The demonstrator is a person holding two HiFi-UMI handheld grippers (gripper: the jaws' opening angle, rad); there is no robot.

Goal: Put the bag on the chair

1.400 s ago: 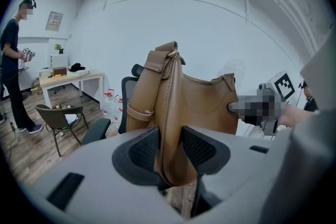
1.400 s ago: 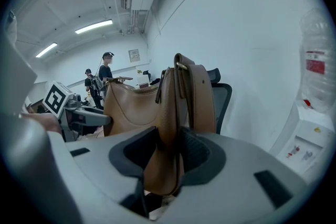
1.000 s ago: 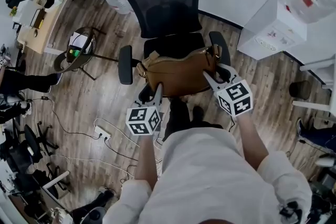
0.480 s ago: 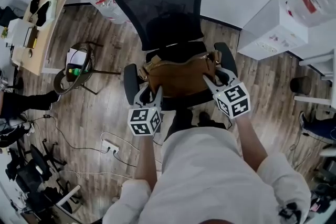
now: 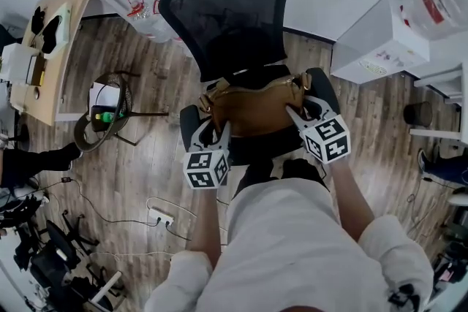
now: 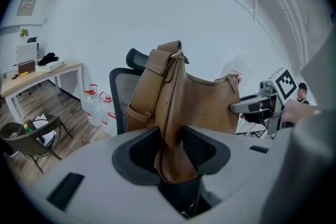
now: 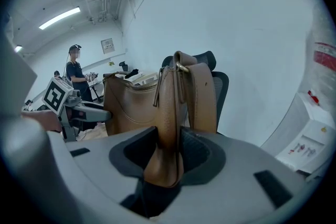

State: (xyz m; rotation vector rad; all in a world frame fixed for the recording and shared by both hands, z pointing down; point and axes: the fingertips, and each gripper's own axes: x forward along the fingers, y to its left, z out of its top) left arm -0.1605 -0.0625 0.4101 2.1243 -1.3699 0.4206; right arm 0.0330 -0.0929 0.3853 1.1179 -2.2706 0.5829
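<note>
A tan leather bag (image 5: pixel 252 107) with a strap and a zip hangs stretched between my two grippers, just above the seat of a black mesh-backed office chair (image 5: pixel 232 11). My left gripper (image 5: pixel 213 135) is shut on the bag's left end (image 6: pixel 168 128). At the other side my right gripper (image 5: pixel 298 115) is shut on the bag's right end (image 7: pixel 167 128). In the left gripper view the chair's backrest (image 6: pixel 119 93) shows behind the bag. The right gripper view has the headrest (image 7: pixel 206 59) just past the strap. The bag hides most of the seat.
A wooden desk (image 5: pixel 55 47) stands at the far left, with a low round stool (image 5: pixel 106 102) near it and water bottles (image 5: pixel 142 7) by the wall. A white cabinet with a water jug (image 5: pixel 409 18) is at the right. Cables and a power strip (image 5: pixel 162 218) lie on the floor.
Both grippers have carried the bag forward and a little down, from in front of the seat to over it. The chair now lies closer below me.
</note>
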